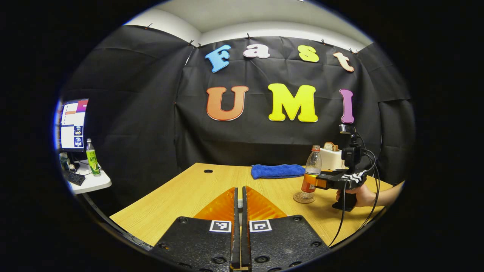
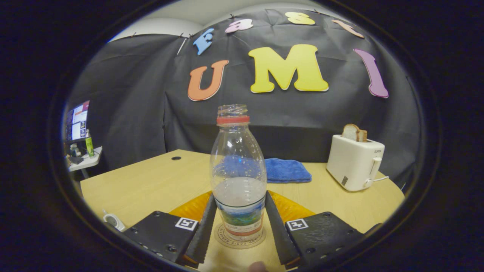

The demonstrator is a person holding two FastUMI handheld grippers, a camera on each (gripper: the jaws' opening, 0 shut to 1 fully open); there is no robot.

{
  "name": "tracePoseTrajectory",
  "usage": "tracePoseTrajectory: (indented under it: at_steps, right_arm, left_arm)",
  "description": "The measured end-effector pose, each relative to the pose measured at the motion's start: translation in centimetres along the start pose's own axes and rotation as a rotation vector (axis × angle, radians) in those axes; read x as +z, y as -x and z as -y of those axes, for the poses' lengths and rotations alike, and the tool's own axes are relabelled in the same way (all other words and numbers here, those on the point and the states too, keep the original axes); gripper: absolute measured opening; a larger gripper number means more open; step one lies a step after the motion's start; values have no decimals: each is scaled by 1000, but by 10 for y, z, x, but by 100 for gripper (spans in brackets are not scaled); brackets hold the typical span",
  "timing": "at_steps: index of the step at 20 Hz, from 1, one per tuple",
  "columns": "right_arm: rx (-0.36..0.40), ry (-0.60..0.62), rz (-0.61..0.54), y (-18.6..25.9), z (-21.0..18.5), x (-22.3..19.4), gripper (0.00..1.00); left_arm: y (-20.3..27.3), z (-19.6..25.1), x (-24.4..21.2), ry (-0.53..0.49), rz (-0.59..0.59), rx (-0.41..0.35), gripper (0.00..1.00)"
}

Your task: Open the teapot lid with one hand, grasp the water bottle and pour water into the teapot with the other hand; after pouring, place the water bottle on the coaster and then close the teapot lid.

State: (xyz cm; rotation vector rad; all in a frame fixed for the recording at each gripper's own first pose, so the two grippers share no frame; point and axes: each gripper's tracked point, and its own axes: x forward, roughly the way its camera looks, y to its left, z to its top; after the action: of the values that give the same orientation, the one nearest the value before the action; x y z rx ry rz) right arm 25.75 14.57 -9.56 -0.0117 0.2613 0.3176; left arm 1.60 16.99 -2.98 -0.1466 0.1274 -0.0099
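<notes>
The water bottle is standing upright on the coaster, so it looks put down. The right gripper is sitting open around the bottle, maybe barely touching. Left of the bottle, the left gripper is hanging shut above the worktop, holding nothing.

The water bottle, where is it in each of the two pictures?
Left gripper view: the water bottle stands right of middle on the round coaster, with the right gripper at its side.
Right gripper view: the bottle stands in the middle, on the coaster, between this gripper's fingers.
Shared landmark: the blue cloth on the table behind it.
</notes>
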Motion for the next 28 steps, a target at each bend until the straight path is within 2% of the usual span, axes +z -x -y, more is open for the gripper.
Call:
tracePoseTrajectory:
  at_steps: [4,11,12,13,15,21,28]
  right_arm:
    - [-3,14,15,-1,-2,-2,71]
    - [-6,11,23,2,-2,-5,77]
    - [-5,13,24,2,-3,-4,80]
    - [-4,21,23,3,-4,-5,89]
    - [-9,41,30,6,-4,-2,94]
    - [-13,36,45,21,-4,3,95]
    - [-35,-4,63,80,12,-2,94]
  left_arm:
    - [-3,0,-3,2,0,1,4]
    - [-2,0,-3,-3,-3,1,4]
    - [-2,0,-3,-3,-3,2,4]
    - [-3,0,-3,-3,-4,2,4]
    - [-2,1,-2,-4,-2,1,4]
    - [-1,4,1,-7,6,-6,4]
    - [-3,19,2,0,13,-31,4]
